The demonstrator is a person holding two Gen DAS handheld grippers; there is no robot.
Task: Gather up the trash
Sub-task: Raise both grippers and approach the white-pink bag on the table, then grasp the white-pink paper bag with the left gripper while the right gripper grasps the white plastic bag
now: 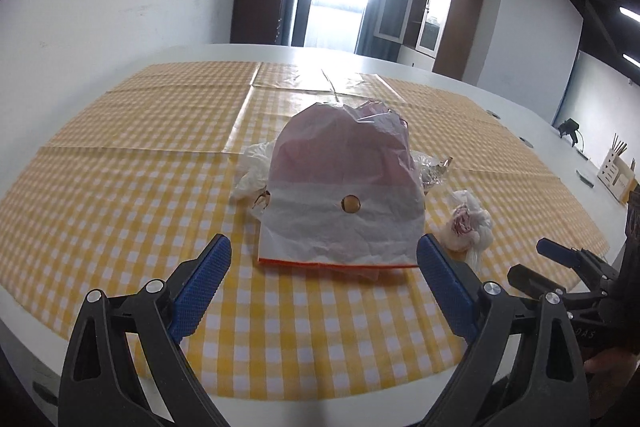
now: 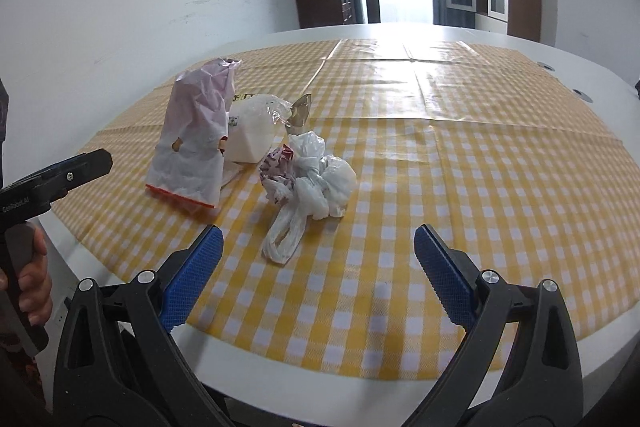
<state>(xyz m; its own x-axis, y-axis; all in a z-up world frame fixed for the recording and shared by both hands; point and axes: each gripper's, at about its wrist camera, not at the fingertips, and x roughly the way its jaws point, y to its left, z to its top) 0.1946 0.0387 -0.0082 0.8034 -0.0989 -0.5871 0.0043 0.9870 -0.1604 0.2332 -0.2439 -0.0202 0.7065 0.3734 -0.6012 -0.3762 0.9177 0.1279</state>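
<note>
A white and pink paper bag (image 1: pixel 340 195) with an orange bottom edge stands upright on the yellow checked tablecloth (image 1: pixel 120 187), right in front of my open, empty left gripper (image 1: pixel 324 251). In the right wrist view the same bag (image 2: pixel 192 147) stands at left. A crumpled white plastic bag (image 2: pixel 312 183) lies ahead of my open, empty right gripper (image 2: pixel 318 239); it also shows in the left wrist view (image 1: pixel 468 223). A white pouch (image 2: pixel 252 135) and a crumpled foil wrapper (image 2: pixel 300 113) lie behind the paper bag.
The cloth covers a white table (image 2: pixel 600 75) that stretches far back. A wooden holder and small items (image 1: pixel 616 171) sit at the table's far right. The other gripper shows at the right edge (image 1: pixel 568 267) of the left wrist view, and at the left edge (image 2: pixel 56 175) of the right wrist view.
</note>
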